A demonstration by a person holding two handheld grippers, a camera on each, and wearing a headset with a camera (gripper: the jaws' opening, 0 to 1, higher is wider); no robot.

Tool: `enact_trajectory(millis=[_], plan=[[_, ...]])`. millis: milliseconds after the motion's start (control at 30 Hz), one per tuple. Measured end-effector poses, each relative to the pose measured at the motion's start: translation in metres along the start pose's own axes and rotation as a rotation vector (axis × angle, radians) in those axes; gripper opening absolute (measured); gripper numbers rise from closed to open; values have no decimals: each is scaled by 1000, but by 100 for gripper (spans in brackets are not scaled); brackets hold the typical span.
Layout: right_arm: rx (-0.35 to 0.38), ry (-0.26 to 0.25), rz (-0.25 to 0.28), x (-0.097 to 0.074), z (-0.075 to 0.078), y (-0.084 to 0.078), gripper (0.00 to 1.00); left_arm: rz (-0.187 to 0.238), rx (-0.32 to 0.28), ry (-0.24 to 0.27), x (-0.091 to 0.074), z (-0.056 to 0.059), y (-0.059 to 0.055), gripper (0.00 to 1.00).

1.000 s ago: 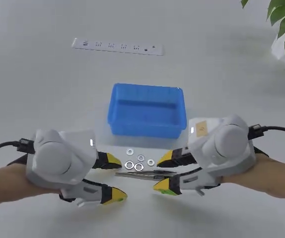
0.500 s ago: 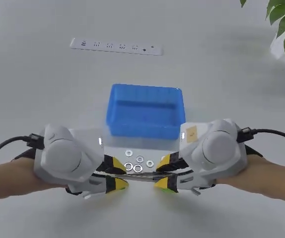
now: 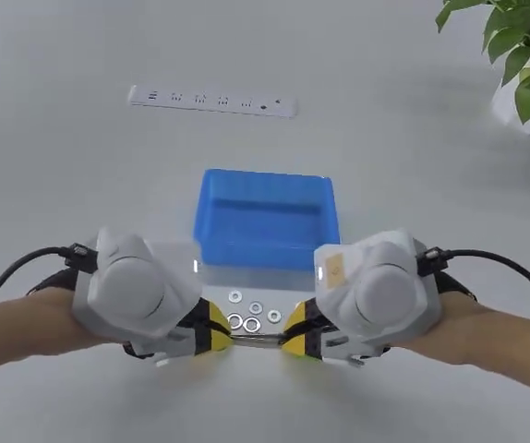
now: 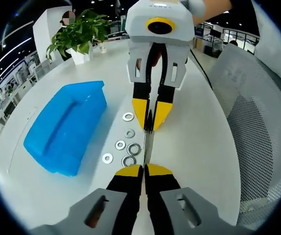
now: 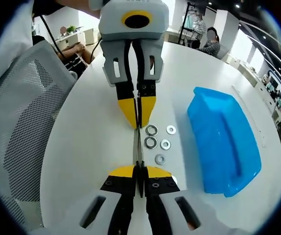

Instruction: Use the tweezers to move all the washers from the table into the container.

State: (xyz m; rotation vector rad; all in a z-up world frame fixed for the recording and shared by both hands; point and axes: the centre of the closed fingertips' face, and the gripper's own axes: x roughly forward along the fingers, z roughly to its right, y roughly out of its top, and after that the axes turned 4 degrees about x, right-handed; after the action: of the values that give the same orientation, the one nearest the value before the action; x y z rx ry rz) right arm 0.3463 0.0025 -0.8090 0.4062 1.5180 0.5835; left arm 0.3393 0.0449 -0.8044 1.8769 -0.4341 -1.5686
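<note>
Head view: 1 blue container point(image 3: 263, 254) on the white table point(image 3: 80, 166), nothing in it. 5 washers point(image 3: 256, 307) countable, loose on the table just in front of the container's near wall. 1 pair of tweezers point(image 3: 256, 339) lies flat just beyond the washers, on the side away from the container. Left gripper point(image 3: 214, 328) and right gripper point(image 3: 297, 330) face each other, tips at opposite ends of the tweezers. 1 power strip point(image 3: 211, 101) well behind the container, 1 plant point(image 3: 514, 46) off past its right back corner.

Left gripper view: left gripper point(image 4: 144, 170) jaws pinched narrow, one tweezers point(image 4: 146, 144) end clamped between the yellow tips. Right gripper point(image 4: 150, 115) opposite, tips closed on the other end. 6 washers point(image 4: 120, 145) here, between the tweezers and the container point(image 4: 62, 132); none inside it. Plant point(image 4: 79, 34) beyond the container, 1 mesh chair point(image 4: 258, 122) on the far side of the grippers from it.

Right gripper view: right gripper point(image 5: 139, 171) jaws narrow, gripping the tweezers point(image 5: 137, 144); left gripper point(image 5: 137, 115) clamps the far end. 5 washers point(image 5: 165, 144) countable between tweezers and container point(image 5: 219, 137); 2 of them touch each other beside the tweezers.
</note>
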Motion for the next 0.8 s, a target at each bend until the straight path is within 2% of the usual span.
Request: enact_trajectory(millis=[33,100,200,400,467,567,700,733,800], plan=[[1,2,3,0,-2,0,7,-7,8,-12,-1,3,0,5],[3,2,12,1,-7,1,7,-22,60,-20,-5,7,2,5],[12,-4,49,0,-13,6,7,-24,74,-28,-13,11,3,5],[42,-53,204,-9,-11,29,7,-5,80,-17,-37,8,9,5],[59,-49,231,-11,-13,33,7,2,83,-17,-46,6,13,5],[78,-62,285,-14,-13,38,8,34,66,-20,-55,7,21,5],[116,-84,313,-14,-12,36,8,86,31,-10,-59,8,34,5],[118,-84,316,-14,-13,36,8,106,30,-7,-59,9,39,5],[135,-89,326,-14,-14,33,8,117,39,-5,-56,12,46,5]])
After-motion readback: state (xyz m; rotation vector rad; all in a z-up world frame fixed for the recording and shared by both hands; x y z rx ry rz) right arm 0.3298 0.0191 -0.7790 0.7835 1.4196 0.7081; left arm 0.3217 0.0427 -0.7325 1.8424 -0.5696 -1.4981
